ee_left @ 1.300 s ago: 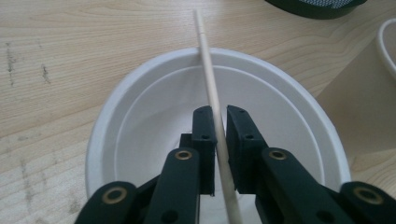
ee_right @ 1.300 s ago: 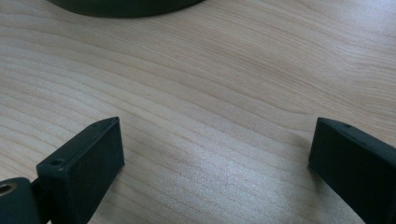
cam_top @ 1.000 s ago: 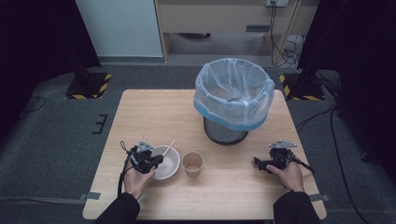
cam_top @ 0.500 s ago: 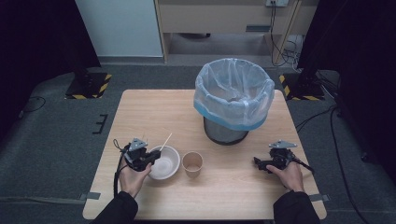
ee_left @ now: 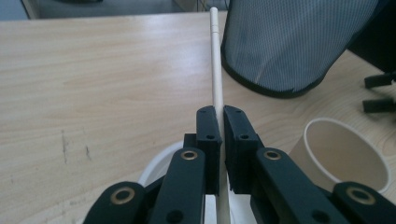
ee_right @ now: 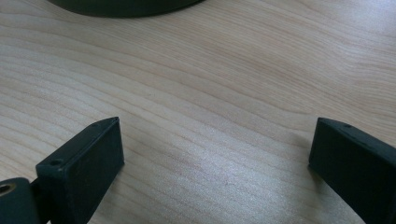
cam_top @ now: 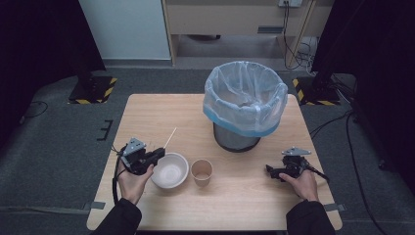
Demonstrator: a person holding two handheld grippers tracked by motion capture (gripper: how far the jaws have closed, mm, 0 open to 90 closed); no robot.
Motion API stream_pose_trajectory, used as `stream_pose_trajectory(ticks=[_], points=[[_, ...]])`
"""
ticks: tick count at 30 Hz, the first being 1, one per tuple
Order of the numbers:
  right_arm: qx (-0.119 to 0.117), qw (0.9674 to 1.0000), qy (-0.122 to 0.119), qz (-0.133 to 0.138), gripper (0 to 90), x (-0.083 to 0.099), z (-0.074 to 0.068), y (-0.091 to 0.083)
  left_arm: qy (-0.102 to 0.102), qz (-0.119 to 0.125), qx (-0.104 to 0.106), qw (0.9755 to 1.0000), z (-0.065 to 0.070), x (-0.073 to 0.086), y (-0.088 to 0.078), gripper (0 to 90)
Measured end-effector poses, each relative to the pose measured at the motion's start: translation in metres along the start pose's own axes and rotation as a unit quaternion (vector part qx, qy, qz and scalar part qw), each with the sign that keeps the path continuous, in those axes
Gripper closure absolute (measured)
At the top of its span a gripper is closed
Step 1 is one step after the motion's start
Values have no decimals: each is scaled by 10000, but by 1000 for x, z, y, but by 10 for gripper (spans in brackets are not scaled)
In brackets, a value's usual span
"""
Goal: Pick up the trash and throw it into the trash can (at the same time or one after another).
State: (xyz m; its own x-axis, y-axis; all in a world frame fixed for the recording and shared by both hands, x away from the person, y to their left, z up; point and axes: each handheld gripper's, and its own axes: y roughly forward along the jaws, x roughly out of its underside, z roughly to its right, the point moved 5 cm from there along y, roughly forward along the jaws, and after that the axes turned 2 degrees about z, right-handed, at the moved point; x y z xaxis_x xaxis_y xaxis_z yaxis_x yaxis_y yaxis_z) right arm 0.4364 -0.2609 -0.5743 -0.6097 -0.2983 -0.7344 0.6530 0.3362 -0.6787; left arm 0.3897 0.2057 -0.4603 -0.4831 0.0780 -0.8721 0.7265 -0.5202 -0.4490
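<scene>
Your left gripper [cam_top: 157, 152] is clamped on a thin pale stick [cam_top: 170, 138], its jaws pressed together on the stick's lower part while the rest juts out past them. From above, the stick slants up and away from your hand, over the counter [cam_top: 161, 112] just beyond the white bowl [cam_top: 170, 171]. In the left gripper view the stick [ee_left: 216, 65] runs straight up between the jaws, and its far end lies close beside the dark mesh wall of the bin [ee_left: 289, 42]. The bowl sits right under and beside your left gripper, its rim showing white below the jaws. Just beside the bowl, toward the middle of the counter, stands a paper cup [cam_top: 201, 172], upright and open at the top; in the left gripper view it [ee_left: 348, 156] is near the jaws, off to one side. Behind the cup stands the bin [cam_top: 244, 105], lined with a clear bag with a blue band folded over its rim; it is the tallest thing on the counter and stands between your two hands, farther back. Your right gripper [cam_top: 270, 172] rests near the counter's right edge, well apart from the cup and bowl, its jaws wide apart with only bare wood between them.
</scene>
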Motion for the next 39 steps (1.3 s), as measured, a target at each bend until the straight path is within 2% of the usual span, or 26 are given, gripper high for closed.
stream_pose_trajectory(ticks=[4, 14, 15, 17, 20, 21, 32, 36, 39], points=[[-4, 10000, 2, 0, 33, 0, 0, 0, 15, 121, 3, 9999, 1, -8, -4, 852], [-4, 10000, 1, -1, 33, 0, 0, 0, 207, 500, 66, 9985, 12, -46, -14, 852], [-4, 10000, 1, 0, 33, 0, 0, 0, 207, 500, 66, 9985, 12, -46, -14, 852], [-8, 10000, 9, -4, 33, 0, 0, 0, 273, 589, 80, 9979, 16, -56, -16, 852], [-4, 10000, 1, 0, 33, 0, 0, 0, 320, 639, 90, 9974, 18, -63, -17, 852], [-4, 10000, 2, -1, 34, 0, 0, 0, 359, 701, 108, 9968, 21, -70, -17, 852], [-6, 10000, 1, -1, 32, 0, 0, 0, 562, 928, 139, 9940, 35, -102, -18, 852], [-6, 10000, 2, -2, 32, 0, 0, 0, 565, 1059, 233, 9925, 42, -113, -18, 852], [-6, 10000, 2, -2, 32, 0, 0, 0, 592, 1124, 225, 9916, 44, -119, -18, 852]])
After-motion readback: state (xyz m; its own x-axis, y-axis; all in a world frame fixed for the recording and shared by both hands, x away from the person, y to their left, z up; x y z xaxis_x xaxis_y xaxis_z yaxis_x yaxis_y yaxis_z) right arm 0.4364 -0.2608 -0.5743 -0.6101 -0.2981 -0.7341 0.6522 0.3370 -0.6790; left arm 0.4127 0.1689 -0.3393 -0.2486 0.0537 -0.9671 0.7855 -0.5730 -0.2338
